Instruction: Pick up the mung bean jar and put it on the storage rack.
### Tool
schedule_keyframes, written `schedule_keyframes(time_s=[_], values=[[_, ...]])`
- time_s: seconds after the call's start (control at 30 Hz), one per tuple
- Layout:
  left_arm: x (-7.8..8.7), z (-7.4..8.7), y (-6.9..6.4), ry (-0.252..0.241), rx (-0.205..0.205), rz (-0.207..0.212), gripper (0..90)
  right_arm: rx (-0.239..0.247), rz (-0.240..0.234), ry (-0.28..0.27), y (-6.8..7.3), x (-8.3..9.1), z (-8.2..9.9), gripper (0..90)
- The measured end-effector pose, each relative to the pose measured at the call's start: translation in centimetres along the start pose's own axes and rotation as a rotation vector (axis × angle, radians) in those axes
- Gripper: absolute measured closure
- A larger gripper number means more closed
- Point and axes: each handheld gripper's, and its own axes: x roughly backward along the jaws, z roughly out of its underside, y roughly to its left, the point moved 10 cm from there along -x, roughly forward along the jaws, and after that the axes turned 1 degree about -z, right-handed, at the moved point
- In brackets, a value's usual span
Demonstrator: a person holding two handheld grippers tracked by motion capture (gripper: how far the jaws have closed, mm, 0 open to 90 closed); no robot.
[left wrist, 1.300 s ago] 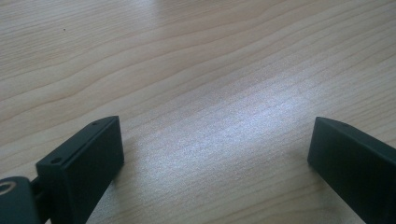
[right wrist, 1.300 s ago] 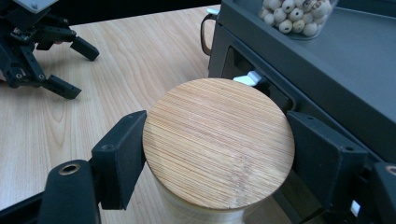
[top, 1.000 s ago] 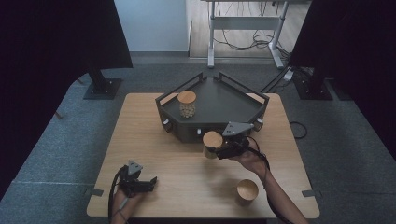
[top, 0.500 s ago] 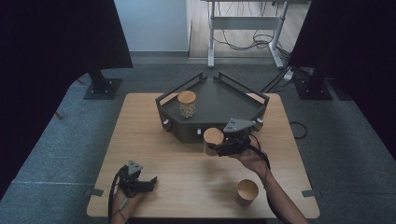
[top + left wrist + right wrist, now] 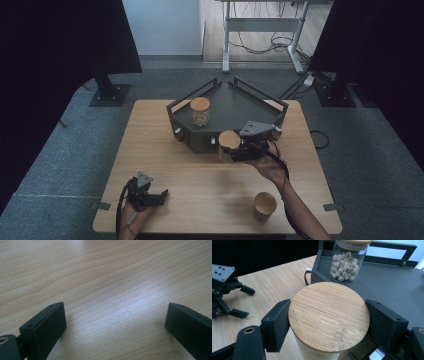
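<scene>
The right gripper is clamped on a jar with a bamboo lid: in the right gripper view its two black jaws press on either side of the jar just under the round wooden lid, which faces the camera. In the high view the right hand reaches in from the near right, forearm slanting up toward the middle of the table, with the gripper pointing left and the jar held just in front of the near edge of the dark tray. The left gripper lies low at the near left corner, well apart from the jar, with its jaws spread wide over bare wood and nothing between them.

Compared with a second ago, the held jar sits slightly higher against the tray's front wall; the left gripper is where it was.

A second jar, glass with pale round seeds inside and the same kind of lid, stands upright on the tray's left part. A small wooden cup stands near the right front edge of the table. No writing or label can be read on any of these
</scene>
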Motion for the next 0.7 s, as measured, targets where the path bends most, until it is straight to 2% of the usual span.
schedule_keyframes(time_s=[0.7], values=[[0.0,0.0,0.0,-0.001,-0.001,0.0,3.2,-0.036,0.056,0.003,-0.9,0.4,-2.5,23.5]])
